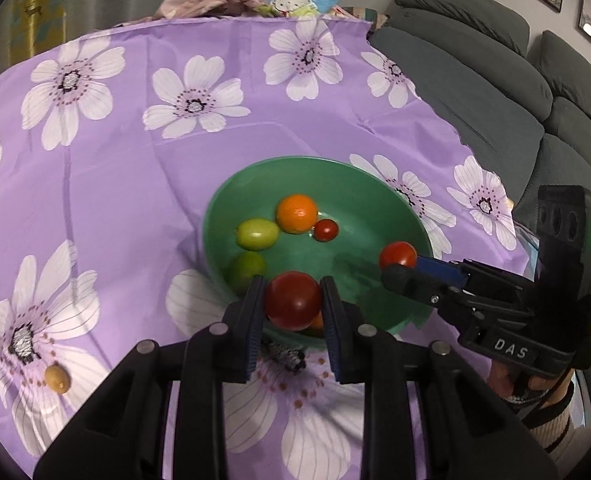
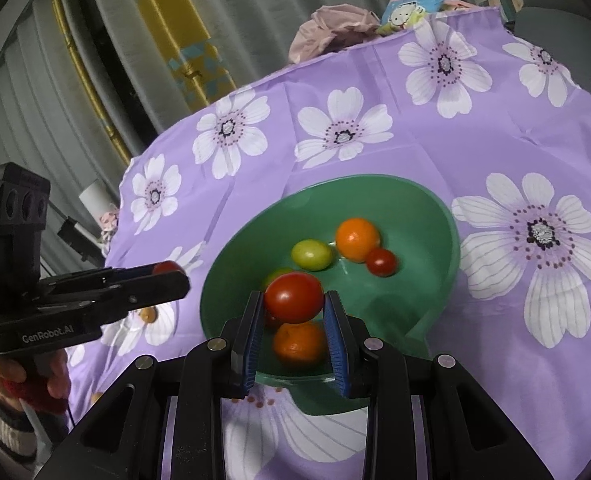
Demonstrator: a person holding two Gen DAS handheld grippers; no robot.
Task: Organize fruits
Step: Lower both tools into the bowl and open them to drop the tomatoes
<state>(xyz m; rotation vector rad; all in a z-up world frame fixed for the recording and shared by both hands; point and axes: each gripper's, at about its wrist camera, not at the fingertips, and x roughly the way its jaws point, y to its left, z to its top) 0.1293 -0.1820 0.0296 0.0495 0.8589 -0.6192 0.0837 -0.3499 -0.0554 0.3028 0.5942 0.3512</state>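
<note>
purple floral cloth covers the worktop, green bowl [image 1: 375,184] at frame centre. my left tool [image 1: 293,300] is clenched on a red tomato [image 1: 293,300], right tool [image 2: 293,298] on another tomato [image 2: 293,298]; both held over the bowl so they'd drop inside.

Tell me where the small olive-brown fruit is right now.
In the left wrist view, the olive-brown fruit lies on the purple cloth, lower left, outside the green bowl.
</note>
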